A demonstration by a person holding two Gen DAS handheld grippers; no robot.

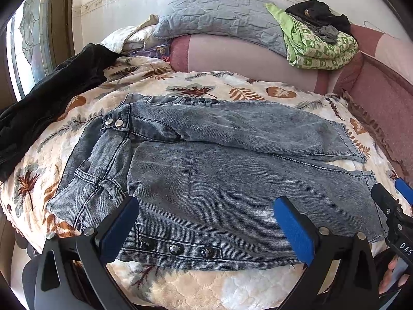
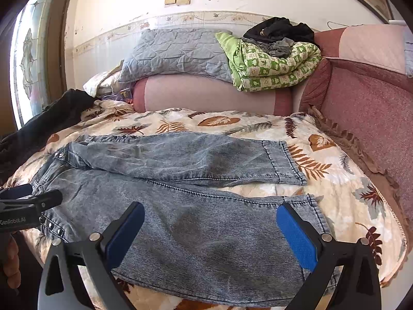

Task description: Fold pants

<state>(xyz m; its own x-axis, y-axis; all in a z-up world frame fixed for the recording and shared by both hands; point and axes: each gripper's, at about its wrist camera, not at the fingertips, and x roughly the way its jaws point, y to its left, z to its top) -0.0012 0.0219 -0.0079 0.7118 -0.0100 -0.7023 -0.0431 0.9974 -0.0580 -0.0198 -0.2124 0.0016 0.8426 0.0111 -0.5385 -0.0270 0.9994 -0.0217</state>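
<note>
**A:** So where's the pants (image 1: 206, 170) at right now?

**B:** Flat on the bed, on that leaf-print quilt (image 2: 335, 180). Grey washed denim, both legs spread side by side and running to the right, waistband off to the left. The near leg has a row of dark snap buttons (image 1: 176, 248) along its edge, close to the camera in the left wrist view.

**A:** And the claws?

**B:** Both spread wide, nothing pinched in either. The left claw (image 1: 206, 222) hangs over the near leg up by the hip end, blue pads (image 1: 294, 227) on either side of the fabric. The right claw (image 2: 210, 230) sits over the same leg further toward the cuff (image 2: 315, 206). Can't tell whether the fingertips actually touch the denim.

**A:** Anything else around?

**B:** A black garment (image 1: 46, 103) lies crumpled on the quilt to the left, well apart from the jeans. At the back there's a grey quilted pillow (image 2: 175, 54) and a folded green blanket (image 2: 273, 64) with dark clothes on top.
</note>
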